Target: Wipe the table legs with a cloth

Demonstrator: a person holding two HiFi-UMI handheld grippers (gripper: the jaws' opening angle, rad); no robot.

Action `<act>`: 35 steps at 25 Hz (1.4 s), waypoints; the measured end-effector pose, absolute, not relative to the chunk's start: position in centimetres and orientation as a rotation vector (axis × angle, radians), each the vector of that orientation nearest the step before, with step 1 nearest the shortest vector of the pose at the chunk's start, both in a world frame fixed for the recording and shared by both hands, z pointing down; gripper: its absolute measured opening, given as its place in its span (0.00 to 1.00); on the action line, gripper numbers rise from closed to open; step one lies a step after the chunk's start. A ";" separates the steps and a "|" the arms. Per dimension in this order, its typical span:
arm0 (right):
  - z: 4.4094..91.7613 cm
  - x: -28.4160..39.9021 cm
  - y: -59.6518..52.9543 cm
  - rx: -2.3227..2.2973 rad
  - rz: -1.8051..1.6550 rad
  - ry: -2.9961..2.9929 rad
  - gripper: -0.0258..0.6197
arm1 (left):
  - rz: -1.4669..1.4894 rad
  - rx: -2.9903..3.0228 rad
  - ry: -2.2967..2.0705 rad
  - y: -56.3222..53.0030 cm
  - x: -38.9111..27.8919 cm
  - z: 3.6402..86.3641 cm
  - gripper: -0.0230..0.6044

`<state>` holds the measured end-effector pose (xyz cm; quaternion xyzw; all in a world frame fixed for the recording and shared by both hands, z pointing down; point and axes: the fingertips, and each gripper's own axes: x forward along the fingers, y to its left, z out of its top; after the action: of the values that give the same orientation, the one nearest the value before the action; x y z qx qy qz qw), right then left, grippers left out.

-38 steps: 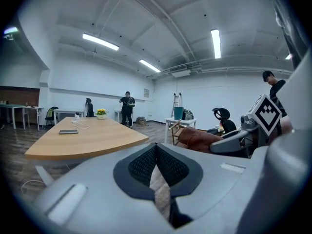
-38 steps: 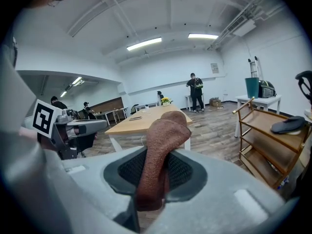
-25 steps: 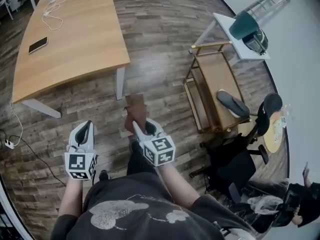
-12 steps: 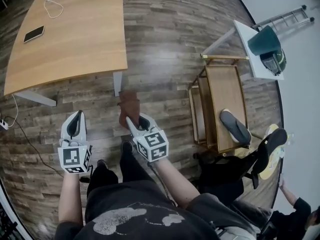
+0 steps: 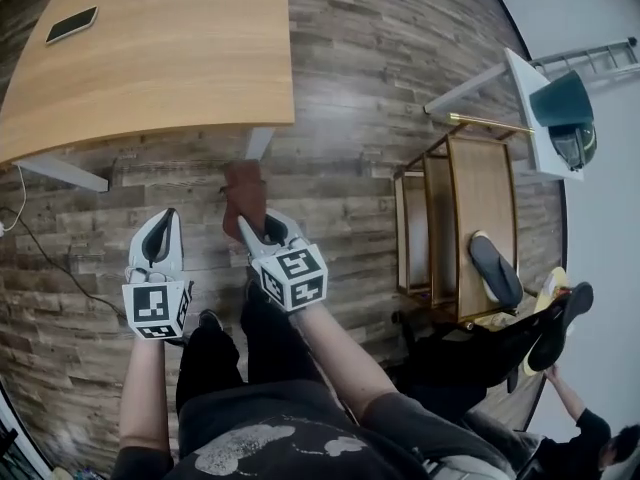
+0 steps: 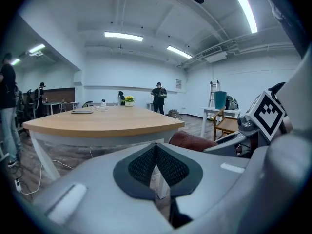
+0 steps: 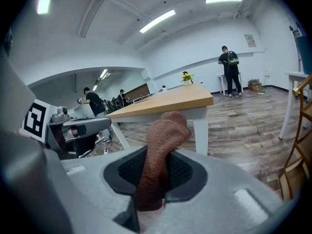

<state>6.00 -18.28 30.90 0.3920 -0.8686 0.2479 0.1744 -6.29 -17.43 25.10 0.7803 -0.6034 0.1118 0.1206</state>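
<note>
My right gripper (image 5: pixel 262 236) is clamped on the brown cloth (image 5: pixel 243 185), which sticks out toward the nearest table leg (image 5: pixel 258 144), close but not touching. My left gripper (image 5: pixel 160 248) is closed on nothing. I judge wiping hasn't begun; every leg is left to do.

Light wooden counter (image 5: pixel 150 58) at far left, with a black phone (image 5: pixel 71 25) on its far-left part. Its white leg (image 5: pixel 258 144) stands just beyond the brown cloth (image 5: pixel 245 190) held in the right gripper (image 5: pixel 255 223). The left gripper (image 5: pixel 160 240) lies to the left, and a wooden trolley (image 5: pixel 480 218) stands at right.
</note>
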 end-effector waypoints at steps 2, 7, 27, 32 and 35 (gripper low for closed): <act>32.3 4.8 -19.4 1.107 0.694 -2.486 0.18 | 0.305 2.284 -1.771 -18.3 -6.8 26.5 0.07; 36.6 2.7 -23.5 1.130 0.695 -2.500 0.18 | 0.294 2.305 -1.788 -21.3 -8.2 31.1 0.07; 46.9 3.0 -30.6 1.255 0.631 -2.666 0.18 | 0.204 2.482 -1.757 -28.6 -9.9 48.3 0.07; 52.7 3.3 -30.7 1.256 0.582 -2.645 0.18 | 0.173 2.468 -1.789 -29.4 -11.0 54.0 0.07; 55.5 3.7 -30.7 1.278 0.598 -2.638 0.18 | 0.155 2.457 -1.787 -29.3 -11.8 57.3 0.07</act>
<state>3.66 -30.68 55.47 0.4260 -0.8793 0.1993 0.0747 -11.80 -29.33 57.30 0.8067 -0.5867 0.0509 0.0495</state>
